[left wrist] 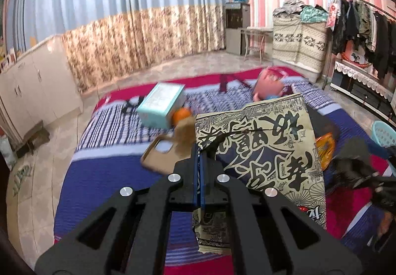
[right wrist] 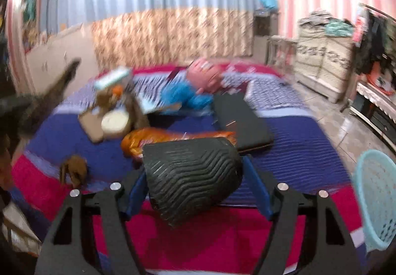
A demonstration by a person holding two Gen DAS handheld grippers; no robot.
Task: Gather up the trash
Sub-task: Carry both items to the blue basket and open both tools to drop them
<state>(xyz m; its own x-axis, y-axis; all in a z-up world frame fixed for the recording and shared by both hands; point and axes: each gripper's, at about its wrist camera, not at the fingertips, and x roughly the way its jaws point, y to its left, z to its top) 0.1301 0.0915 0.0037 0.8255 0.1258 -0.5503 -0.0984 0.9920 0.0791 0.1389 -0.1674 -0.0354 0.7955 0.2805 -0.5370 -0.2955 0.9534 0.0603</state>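
1. The bed, under a blue, white and red cover, carries the clutter; a pale blue mesh basket stands at its right edge, probably the bin.
2. Step in hand: trash is picked up. Next move: carry it right to the basket and release over the opening.
3. The right tool has its jaws apart around a black ribbed cylinder; whether they press it, I cannot tell.
4. The left tool is clamped on a cream snack wrapper, black-printed, creased, hanging limp above the bed.
5. An orange wrapper lies just beyond the cylinder, not yet collected.

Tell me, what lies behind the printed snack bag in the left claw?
Behind the snack bag show an orange wrapper and the bed cover; the rest is hidden.
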